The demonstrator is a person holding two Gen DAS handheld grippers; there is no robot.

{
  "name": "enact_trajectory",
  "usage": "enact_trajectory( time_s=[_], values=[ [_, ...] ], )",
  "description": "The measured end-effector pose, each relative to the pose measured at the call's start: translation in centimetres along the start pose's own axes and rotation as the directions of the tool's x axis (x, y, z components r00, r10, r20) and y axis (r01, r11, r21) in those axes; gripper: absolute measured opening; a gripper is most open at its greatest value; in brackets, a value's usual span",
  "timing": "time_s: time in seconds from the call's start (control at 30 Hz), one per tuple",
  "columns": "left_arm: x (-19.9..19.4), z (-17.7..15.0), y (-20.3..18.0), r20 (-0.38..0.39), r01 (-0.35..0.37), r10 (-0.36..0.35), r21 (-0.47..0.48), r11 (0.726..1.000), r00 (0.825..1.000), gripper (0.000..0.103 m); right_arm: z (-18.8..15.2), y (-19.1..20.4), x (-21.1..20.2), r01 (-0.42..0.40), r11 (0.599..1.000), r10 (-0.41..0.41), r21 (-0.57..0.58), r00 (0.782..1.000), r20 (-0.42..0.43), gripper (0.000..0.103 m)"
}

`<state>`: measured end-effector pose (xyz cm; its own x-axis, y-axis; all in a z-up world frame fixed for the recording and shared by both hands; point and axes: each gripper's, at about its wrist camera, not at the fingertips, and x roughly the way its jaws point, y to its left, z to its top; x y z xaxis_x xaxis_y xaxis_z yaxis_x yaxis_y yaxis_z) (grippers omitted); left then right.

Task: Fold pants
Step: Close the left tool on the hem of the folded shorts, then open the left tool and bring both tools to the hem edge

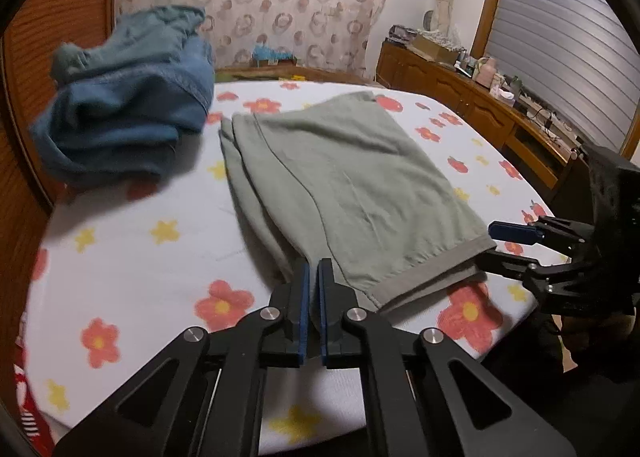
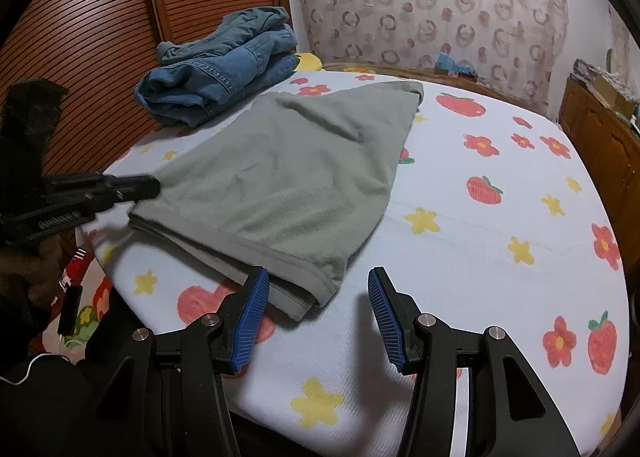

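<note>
Grey-green pants (image 1: 344,185) (image 2: 280,177) lie folded flat on the flowered bed sheet (image 1: 132,261), hem end nearest me. My left gripper (image 1: 314,267) is shut, its blue pads pinching the near left edge of the pants. From the right wrist view its dark tip (image 2: 154,187) meets that same edge. My right gripper (image 2: 318,275) (image 1: 490,243) stands open at the hem's other corner. The corner lies between its fingers, closer to the left pad (image 2: 248,321), with neither pad pressing on it.
A crumpled pile of blue jeans (image 1: 128,117) (image 2: 216,85) sits at the far left of the bed, beside louvred wooden doors (image 2: 100,37). A cluttered wooden sideboard (image 1: 460,97) runs along the right. The sheet (image 2: 480,237) to the right of the pants is bare.
</note>
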<state>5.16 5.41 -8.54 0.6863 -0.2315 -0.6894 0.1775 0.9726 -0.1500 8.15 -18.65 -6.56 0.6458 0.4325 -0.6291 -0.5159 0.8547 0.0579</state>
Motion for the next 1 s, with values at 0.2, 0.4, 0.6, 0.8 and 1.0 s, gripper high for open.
enact_trajectory(
  time_s=[0.2, 0.4, 0.6, 0.8, 1.0],
  values=[
    [0.0, 0.1, 1.8, -0.024, -0.043, 0.042, -0.026, 0.999, 0.999, 0.005, 0.0, 0.0, -0.4, -0.006, 1.000, 0.006, -0.002, 1.000, 0.015, 0.054],
    [0.7, -0.5, 2.1, -0.059, -0.042, 0.039, -0.042, 0.998, 0.997, 0.017, -0.5, 0.4, -0.1, -0.039, 0.999, 0.039, -0.015, 0.999, 0.001, 0.054],
    [1.3, -0.9, 2.4, -0.073, -0.063, 0.060, -0.040, 0.997, 0.995, 0.047, -0.5, 0.7, 0.0, -0.046, 0.999, 0.046, -0.025, 0.999, -0.002, 0.054],
    [1.6, -1.5, 2.3, -0.079, -0.074, 0.071, -0.035, 0.997, 0.994, 0.047, -0.4, 0.9, 0.2, -0.052, 0.998, 0.052, -0.025, 0.999, 0.002, 0.054],
    [1.8, -1.4, 2.0, -0.066, -0.094, 0.094, -0.004, 0.996, 0.993, 0.050, -0.2, 1.5, 0.1, -0.044, 0.998, 0.045, -0.039, 0.999, 0.016, 0.054]
  ],
)
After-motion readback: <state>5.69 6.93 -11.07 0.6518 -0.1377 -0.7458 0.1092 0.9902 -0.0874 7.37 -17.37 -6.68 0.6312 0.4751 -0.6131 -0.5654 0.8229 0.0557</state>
